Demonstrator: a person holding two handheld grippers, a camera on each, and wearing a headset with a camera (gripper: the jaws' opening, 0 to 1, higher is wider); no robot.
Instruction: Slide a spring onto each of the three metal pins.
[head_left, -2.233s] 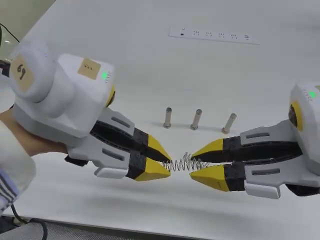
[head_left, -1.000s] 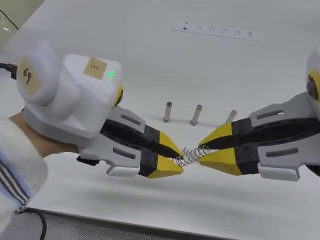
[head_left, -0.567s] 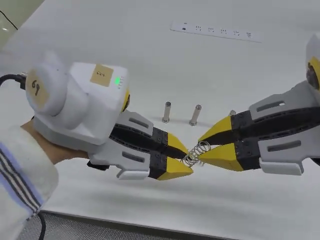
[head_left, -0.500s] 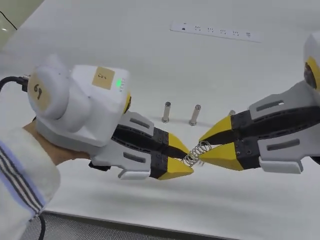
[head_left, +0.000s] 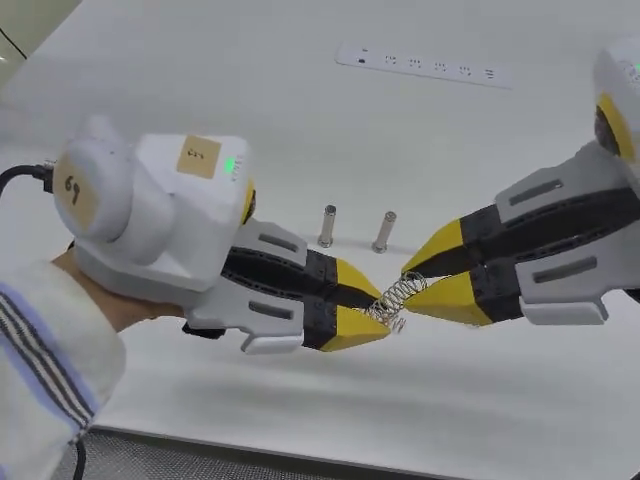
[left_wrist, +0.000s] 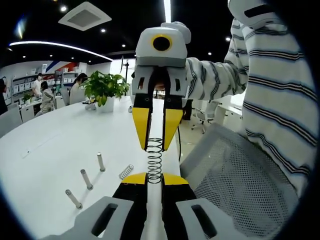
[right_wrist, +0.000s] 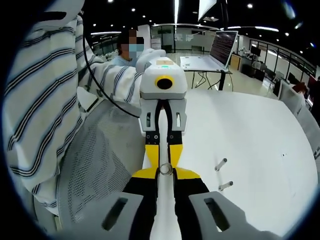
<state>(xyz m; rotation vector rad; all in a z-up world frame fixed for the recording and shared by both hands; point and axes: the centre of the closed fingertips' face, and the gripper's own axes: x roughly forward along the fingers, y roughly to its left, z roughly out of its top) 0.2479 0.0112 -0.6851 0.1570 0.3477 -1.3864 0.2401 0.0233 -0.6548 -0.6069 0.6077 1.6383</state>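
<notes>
A short steel spring (head_left: 397, 296) hangs in the air between my two grippers, tilted up toward the right. My left gripper (head_left: 379, 313) is shut on its lower end and my right gripper (head_left: 412, 284) is shut on its upper end. In the left gripper view the spring (left_wrist: 154, 160) runs from my own jaws to the right gripper's yellow tips. Two upright metal pins (head_left: 328, 225) (head_left: 385, 231) stand on the white table behind the jaws; the right gripper hides the third. All three pins (left_wrist: 86, 178) appear in the left gripper view.
A second spring (left_wrist: 126, 171) lies loose on the table near the pins. A white power strip (head_left: 428, 68) lies at the far side. The table's front edge (head_left: 300, 450) is close below the grippers. A mesh chair (left_wrist: 240, 175) stands beside the table.
Both grippers have come closer together and lifted off the table with the spring. The right gripper has risen, so the spring now slants upward and the third pin is covered.
</notes>
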